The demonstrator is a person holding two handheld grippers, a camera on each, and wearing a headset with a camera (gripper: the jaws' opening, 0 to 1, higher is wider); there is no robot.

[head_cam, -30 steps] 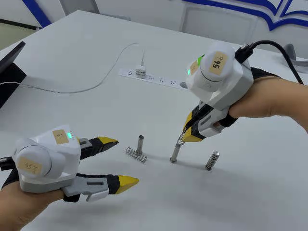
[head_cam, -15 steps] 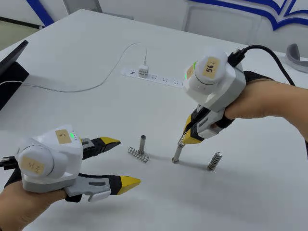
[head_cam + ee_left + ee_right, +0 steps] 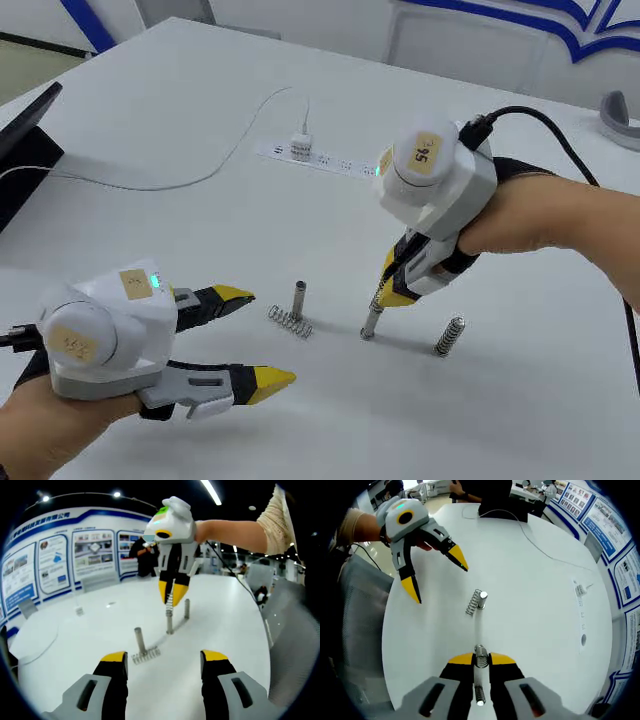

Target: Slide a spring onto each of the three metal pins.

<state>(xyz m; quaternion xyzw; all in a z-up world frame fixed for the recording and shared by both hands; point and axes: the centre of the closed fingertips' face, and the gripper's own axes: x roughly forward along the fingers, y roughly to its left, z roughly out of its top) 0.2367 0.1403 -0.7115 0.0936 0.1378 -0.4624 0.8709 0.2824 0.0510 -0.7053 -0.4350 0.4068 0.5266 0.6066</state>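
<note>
Fingers (image 3: 461,661) of the right gripper (image 3: 481,659) are clamped on a spring (image 3: 480,655), yellow tips pinching its upper coils. In head view the right gripper (image 3: 388,290) points down at the tabletop (image 3: 150,90), w/ the spring (image 3: 378,297) hanging below the tips. Its lower end meets the top of the middle pin (image 3: 370,322); can't tell if coils are over the pin. Left gripper view agrees: right gripper (image 3: 172,594) above, spring (image 3: 170,604) in line w/ the upright middle pin (image 3: 170,625).

Left gripper (image 3: 262,336) hovers low over the tabletop, fingers wide apart, nothing btwn them, well apart from the pins. Own view shows both tips spread, left gripper (image 3: 164,656) aimed at the pin row. From right gripper view, left gripper (image 3: 441,584) also spread.

Bare pin (image 3: 298,298) stands upright, no coils on it. A loose spring (image 3: 288,320) lies flat on the tabletop just beside its base; same pair in left gripper view, bare pin (image 3: 140,640) w/ loose spring (image 3: 146,655) in front, and in right gripper view, bare pin (image 3: 483,599) and loose spring (image 3: 473,602).

Third pin (image 3: 449,335), on the far side of the middle pin from the bare one, already wears a spring along its length; also at (image 3: 186,608).

Further back: power strip (image 3: 320,160) w/ white plug (image 3: 300,147) and a thin cable (image 3: 200,170).
</note>
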